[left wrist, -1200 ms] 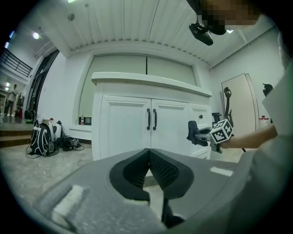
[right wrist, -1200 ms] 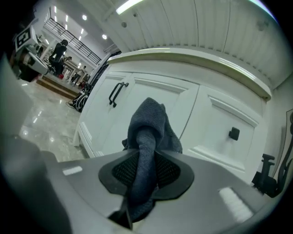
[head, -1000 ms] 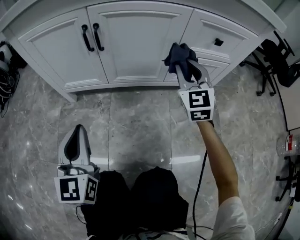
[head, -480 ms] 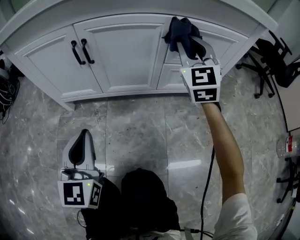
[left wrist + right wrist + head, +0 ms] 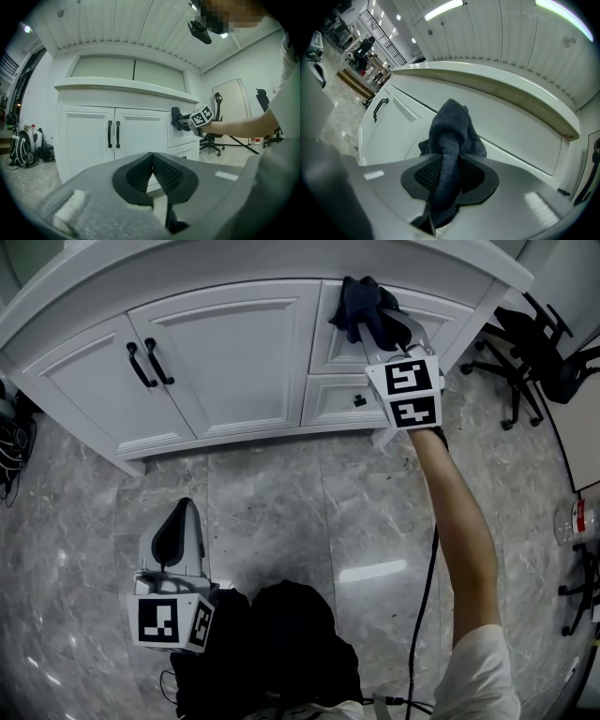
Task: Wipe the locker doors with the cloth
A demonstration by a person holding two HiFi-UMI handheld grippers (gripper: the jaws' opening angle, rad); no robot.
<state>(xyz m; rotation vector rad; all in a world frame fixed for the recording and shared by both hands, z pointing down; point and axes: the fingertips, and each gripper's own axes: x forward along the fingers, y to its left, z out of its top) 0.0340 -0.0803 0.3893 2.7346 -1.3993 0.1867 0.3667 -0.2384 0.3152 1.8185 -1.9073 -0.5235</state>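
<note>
The right gripper (image 5: pixel 377 322) reaches out level at the end of a bare arm (image 5: pixel 459 521). Its jaws are clamped on a dark cloth (image 5: pixel 361 298). In the right gripper view a fold of the cloth (image 5: pixel 450 133) runs down between the two pads and bunches up above them. The bunched end lies against the upper drawer (image 5: pixel 339 338) of a white cabinet (image 5: pixel 84 296), just under the top ledge, and it appears to touch the drawer face. The drawer sits right of the two doors (image 5: pixel 225 362), whose black handles (image 5: pixel 142 364) stand side by side. The cloth is well apart from them.

The left gripper (image 5: pixel 178 521) hangs low over the grey marble floor (image 5: pixel 281 493), near the person's legs, pointing at the cabinet. Its jaws meet at the tips with nothing between them. An office chair (image 5: pixel 534 343) stands at the right.
</note>
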